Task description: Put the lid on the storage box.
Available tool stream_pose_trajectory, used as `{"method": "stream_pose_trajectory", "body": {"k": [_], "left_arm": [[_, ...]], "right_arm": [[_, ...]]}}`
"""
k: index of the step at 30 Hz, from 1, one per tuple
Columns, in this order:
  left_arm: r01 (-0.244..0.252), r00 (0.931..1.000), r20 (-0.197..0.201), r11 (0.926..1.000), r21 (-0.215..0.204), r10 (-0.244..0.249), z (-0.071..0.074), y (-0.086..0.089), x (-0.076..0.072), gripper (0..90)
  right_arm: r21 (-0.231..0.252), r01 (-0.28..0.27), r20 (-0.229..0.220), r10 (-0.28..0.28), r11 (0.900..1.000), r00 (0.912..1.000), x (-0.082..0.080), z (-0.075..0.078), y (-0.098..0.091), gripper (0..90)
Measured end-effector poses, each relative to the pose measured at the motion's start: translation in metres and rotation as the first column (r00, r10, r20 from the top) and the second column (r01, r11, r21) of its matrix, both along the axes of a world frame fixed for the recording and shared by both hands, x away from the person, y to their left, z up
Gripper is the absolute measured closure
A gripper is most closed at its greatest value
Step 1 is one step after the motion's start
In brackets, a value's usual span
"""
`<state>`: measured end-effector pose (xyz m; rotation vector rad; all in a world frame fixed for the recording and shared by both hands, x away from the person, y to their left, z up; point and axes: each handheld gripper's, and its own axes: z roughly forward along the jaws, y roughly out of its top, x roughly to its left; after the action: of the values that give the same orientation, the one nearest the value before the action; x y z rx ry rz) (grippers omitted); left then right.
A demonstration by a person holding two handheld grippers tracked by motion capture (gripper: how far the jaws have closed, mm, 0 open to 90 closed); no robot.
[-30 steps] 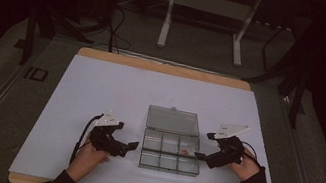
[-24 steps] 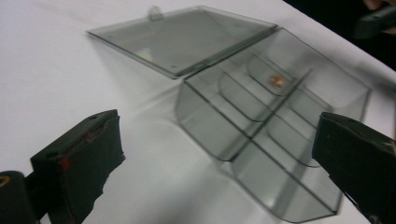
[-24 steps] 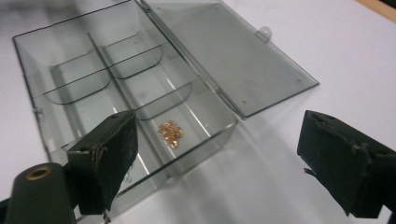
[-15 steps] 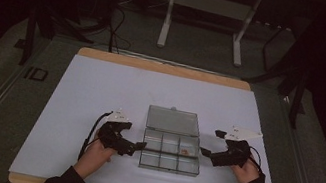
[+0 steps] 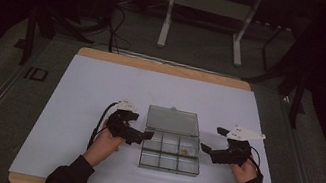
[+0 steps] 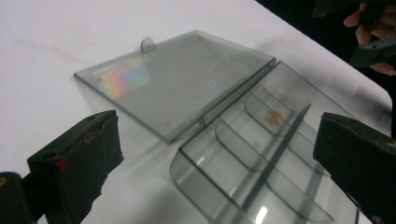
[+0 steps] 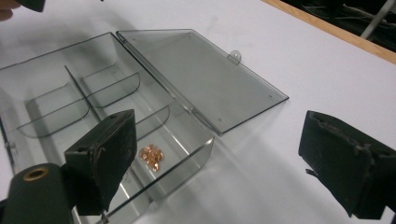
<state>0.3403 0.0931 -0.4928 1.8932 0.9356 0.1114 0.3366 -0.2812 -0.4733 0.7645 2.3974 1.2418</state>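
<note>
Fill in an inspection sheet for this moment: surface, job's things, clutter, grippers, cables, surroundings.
Surface: white table with a wooden edge, bare around the work.
Job's things: clear box with six compartments, lid folded flat open behind it; small copper bits in one compartment, the far right one in the high view; the rest look empty.
Clutter: nothing seen.
Grippers: left hand-held gripper open, at the box's left edge; right hand-held gripper open, just right of the box, apart from it.
Cables: a black cable loops from the left one over the table.
Surroundings: dark room, grey floor, a metal stand beyond the table, loose floor cables.
</note>
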Motion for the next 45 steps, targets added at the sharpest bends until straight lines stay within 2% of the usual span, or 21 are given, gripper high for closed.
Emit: {"method": "stream_pose_trajectory", "body": {"k": [3, 5, 6, 8, 10, 12, 17, 19, 22, 26, 29, 32, 34, 36, 38, 43, 45], "left_arm": [[-0.010, 0.9998, -0.019, 0.9999, -0.009, 0.010, 0.000, -0.004, 0.010, 1.5], [-0.062, 0.9967, -0.052, 0.9980, -0.002, 0.062, -0.002, -0.007, 0.018, 1.6], [-0.068, 0.9956, -0.066, 0.9977, -0.005, 0.067, -0.003, -0.008, 0.022, 1.5], [-0.094, 0.9916, -0.088, 0.9955, 0.012, 0.094, -0.006, -0.009, 0.030, 1.6], [-0.103, 0.9877, -0.119, 0.9947, -0.006, 0.101, -0.009, -0.009, 0.036, 1.6], [-0.123, 0.9813, -0.149, 0.9924, -0.003, 0.122, -0.013, -0.009, 0.042, 1.6], [-0.146, 0.9664, -0.218, 0.9889, -0.028, 0.136, -0.022, -0.006, 0.054, 9.4], [-0.149, 0.9601, -0.242, 0.9887, -0.017, 0.141, -0.027, -0.008, 0.058, 15.2], [-0.139, 0.9493, -0.285, 0.9903, -0.006, 0.132, -0.035, -0.011, 0.062, 15.8], [-0.121, 0.9447, -0.309, 0.9925, -0.021, 0.108, -0.041, -0.014, 0.065, 20.6], [-0.096, 0.9451, -0.315, 0.9953, -0.018, 0.085, -0.042, -0.018, 0.064, 23.2], [-0.089, 0.9425, -0.326, 0.9955, -0.032, 0.074, -0.042, -0.018, 0.065, 27.7], [-0.090, 0.9437, -0.322, 0.9954, -0.034, 0.074, -0.043, -0.018, 0.064, 28.4], [-0.083, 0.9474, -0.314, 0.9954, -0.048, 0.064, -0.043, -0.017, 0.063, 30.6], [-0.077, 0.9553, -0.290, 0.9956, -0.054, 0.058, -0.041, -0.017, 0.061, 35.0], [-0.064, 0.9695, -0.240, 0.9970, -0.044, 0.051, -0.036, -0.018, 0.058, 41.8], [-0.065, 0.9770, -0.206, 0.9969, -0.044, 0.054, -0.034, -0.018, 0.055, 44.3]], "right_arm": [[0.010, -0.001, 0.003, 0.001, 0.9999, 1.0000, 0.003, -0.001, 0.004, 11.3], [0.011, -0.006, 0.004, 0.006, 0.9999, 1.0000, 0.004, -0.001, 0.007, 11.3], [0.006, -0.008, 0.007, 0.008, 0.9999, 0.9999, 0.004, -0.001, 0.009, 11.3], [0.009, -0.008, 0.010, 0.008, 0.9999, 0.9999, 0.004, 0.000, 0.012, 11.3], [0.010, -0.001, 0.016, 0.001, 0.9999, 0.9999, 0.004, 0.002, 0.014, 11.3], [0.017, 0.003, 0.016, -0.003, 0.9999, 0.9999, 0.005, 0.003, 0.015, 11.3], [0.032, 0.019, 0.012, -0.019, 0.9993, 0.9997, 0.008, 0.003, 0.013, 11.3], [0.041, 0.026, 0.004, -0.026, 0.9988, 0.9996, 0.009, 0.001, 0.012, 11.3], [0.039, 0.033, -0.001, -0.033, 0.9987, 0.9994, 0.009, -0.001, 0.012, 11.3], [0.043, 0.043, -0.003, -0.043, 0.9982, 0.9991, 0.010, -0.001, 0.011, 11.4], [0.047, 0.063, -0.002, -0.063, 0.9969, 0.9980, 0.010, -0.002, 0.012, 11.3], [0.061, 0.059, -0.037, -0.057, 0.9964, 0.9977, 0.012, -0.005, 0.012, 11.3], [0.055, 0.065, -0.045, -0.063, 0.9964, 0.9970, 0.014, -0.007, 0.013, 11.3], [0.052, 0.067, -0.056, -0.064, 0.9964, 0.9963, 0.015, -0.009, 0.013, 11.3], [0.058, 0.064, -0.073, -0.060, 0.9963, 0.9955, 0.017, -0.010, 0.013, 11.4], [0.061, 0.084, -0.092, -0.078, 0.9946, 0.9927, 0.022, -0.015, 0.016, 13.7], [0.061, 0.092, -0.095, -0.086, 0.9939, 0.9918, 0.025, -0.016, 0.017, 14.4]]}}
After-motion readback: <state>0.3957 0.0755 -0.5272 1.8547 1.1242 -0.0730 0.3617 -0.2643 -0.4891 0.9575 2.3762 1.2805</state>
